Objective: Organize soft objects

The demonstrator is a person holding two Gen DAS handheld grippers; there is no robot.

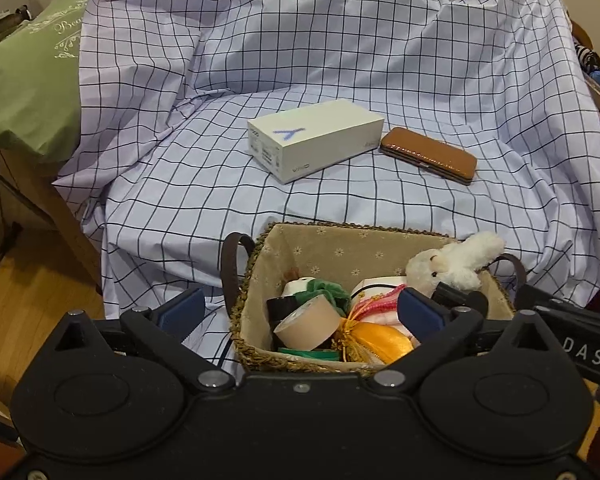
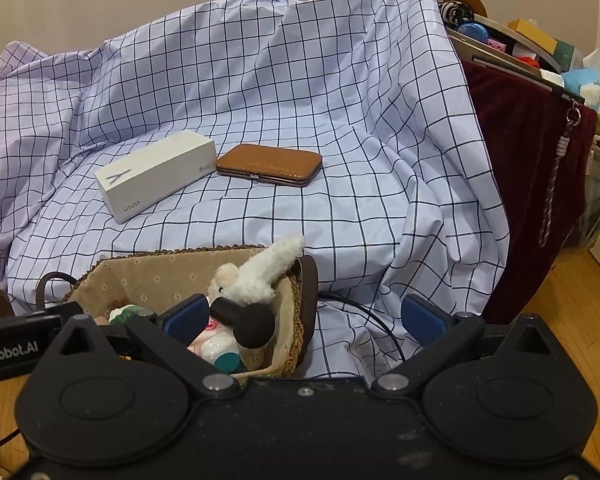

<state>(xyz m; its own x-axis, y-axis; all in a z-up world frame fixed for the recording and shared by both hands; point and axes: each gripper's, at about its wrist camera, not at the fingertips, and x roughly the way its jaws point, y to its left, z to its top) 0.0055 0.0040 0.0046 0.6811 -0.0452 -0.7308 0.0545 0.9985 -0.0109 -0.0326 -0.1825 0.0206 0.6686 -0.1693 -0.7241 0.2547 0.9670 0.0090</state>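
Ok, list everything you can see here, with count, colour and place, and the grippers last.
checked sheet: one, pale lilac with dark grid, draped over the furniture
box: one, white, on the sheet
case: one, brown, right of the box, close beside it
basket: one, woven tan, fabric-lined, dark handles, in front
plush toy: one, white, on the basket's right rim
tape roll: one, beige, in the basket
orange ribbon: one, in the basket
green cushion: one, far left
dark red cloth: one, far right
left gripper: black, blue fingers, open over the basket
right gripper: same, open over the basket's right edge
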